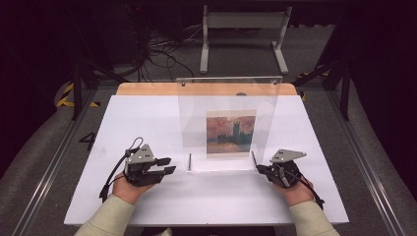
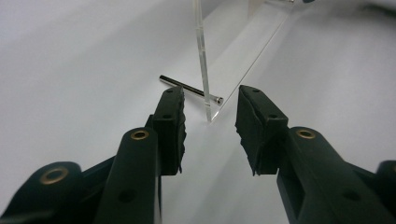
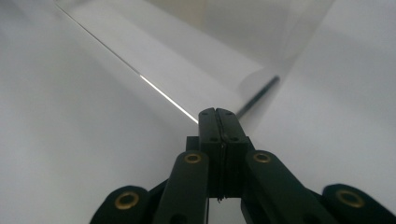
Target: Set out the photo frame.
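Acrylic frame (image 1: pixel 228 118) upright w/ picture (image 1: pixel 231 133), left gripper (image 1: pixel 167 165) jaws released — right gripper (image 1: pixel 259 169) jaws clenched, empty, near bolt (image 1: pixel 253 160).

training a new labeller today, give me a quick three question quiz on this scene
1. True or false: the left claw is open.
2. Multiple choice: the printed picture sits A) flat on the white table, B) in the upright clear acrylic stand, C) in the right claw.
3. Fill in: near each front corner of the stand lies a thin metal ____.

Key: 1 true. 2 B. 3 pin; the second pin lies by the right claw, whose jaws are pressed together with nothing visible between them.
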The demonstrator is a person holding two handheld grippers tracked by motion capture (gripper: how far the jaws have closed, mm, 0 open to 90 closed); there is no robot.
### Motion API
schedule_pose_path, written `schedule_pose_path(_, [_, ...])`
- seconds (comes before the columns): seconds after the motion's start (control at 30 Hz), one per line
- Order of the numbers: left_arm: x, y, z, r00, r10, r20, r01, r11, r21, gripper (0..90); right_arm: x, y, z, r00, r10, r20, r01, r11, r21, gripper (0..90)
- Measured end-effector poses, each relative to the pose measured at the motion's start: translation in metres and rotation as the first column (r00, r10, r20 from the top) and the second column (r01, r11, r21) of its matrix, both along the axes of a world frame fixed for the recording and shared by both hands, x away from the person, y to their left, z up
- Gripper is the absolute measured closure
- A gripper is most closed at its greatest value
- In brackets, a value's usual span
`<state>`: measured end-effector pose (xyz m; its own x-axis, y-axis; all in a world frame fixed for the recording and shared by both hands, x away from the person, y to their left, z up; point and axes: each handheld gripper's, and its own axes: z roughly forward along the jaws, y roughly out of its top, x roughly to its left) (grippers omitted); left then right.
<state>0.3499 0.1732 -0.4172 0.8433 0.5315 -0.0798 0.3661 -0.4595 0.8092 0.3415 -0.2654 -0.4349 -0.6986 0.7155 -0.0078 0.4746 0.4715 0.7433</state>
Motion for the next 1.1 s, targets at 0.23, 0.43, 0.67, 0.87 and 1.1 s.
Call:
schedule_pose_path(0.23, [-0.007, 0.007, 0.006, 0.9991, 0.024, 0.035, -0.023, 0.9993, -0.03, 54.1, -0.019, -0.002, 0.038, 0.992, 0.04, 0.12, -0.051, 0.995, 0.086, 77.1])
schedule_pose_path(0.43, [-0.017, 0.02, 0.007, 0.9974, 0.046, 0.056, -0.043, 0.9981, -0.045, 50.1, -0.034, -0.022, 0.052, 0.9866, 0.009, 0.163, -0.029, 0.9921, 0.122, 66.0])
schedule_pose_path(0.67, [-0.022, 0.036, 0.003, 0.9946, 0.083, 0.062, -0.079, 0.9945, -0.069, 47.3, -0.041, -0.052, 0.056, 0.9817, -0.057, 0.181, 0.027, 0.9854, 0.168, 52.5])
schedule_pose_path(0.87, [-0.028, 0.048, -0.004, 0.9913, 0.106, 0.078, -0.099, 0.9907, -0.093, 42.2, -0.046, -0.074, 0.054, 0.9725, -0.13, 0.193, 0.092, 0.9766, 0.194, 34.7])
schedule_pose_path(1.1, [-0.033, 0.06, -0.021, 0.9876, 0.131, 0.087, -0.116, 0.9802, -0.161, 36.6, -0.045, -0.096, 0.034, 0.9543, -0.18, 0.238, 0.116, 0.9583, 0.261, 18.2])
